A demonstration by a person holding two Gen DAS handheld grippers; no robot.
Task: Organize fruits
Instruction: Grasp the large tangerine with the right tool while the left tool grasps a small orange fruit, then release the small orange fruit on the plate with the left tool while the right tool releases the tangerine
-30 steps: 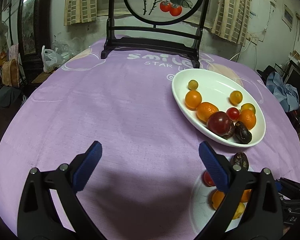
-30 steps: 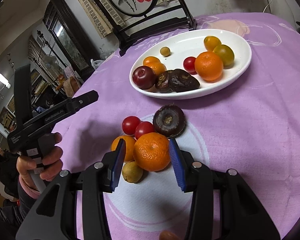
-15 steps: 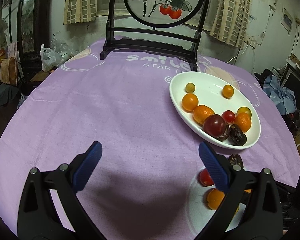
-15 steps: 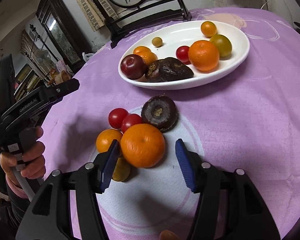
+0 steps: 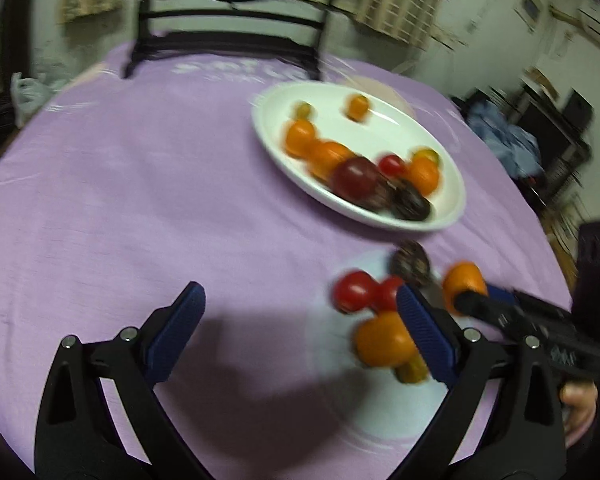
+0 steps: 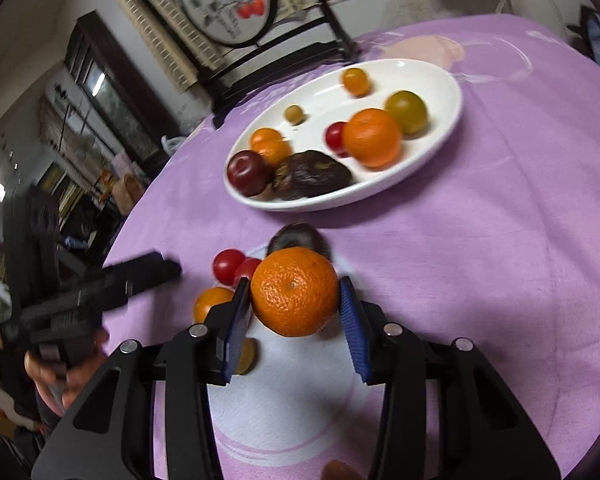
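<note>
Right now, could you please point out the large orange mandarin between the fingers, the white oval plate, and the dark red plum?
large orange mandarin [image 6: 295,291], right wrist view, centre of its peel.
white oval plate [image 6: 440,80], right wrist view, bare inner surface near the far rim.
dark red plum [image 6: 247,172], right wrist view, middle of its skin.

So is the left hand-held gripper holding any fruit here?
No. The left hand-held gripper stands wide open over bare purple cloth, while the big orange sits between the right hand-held gripper's fingers.
</note>
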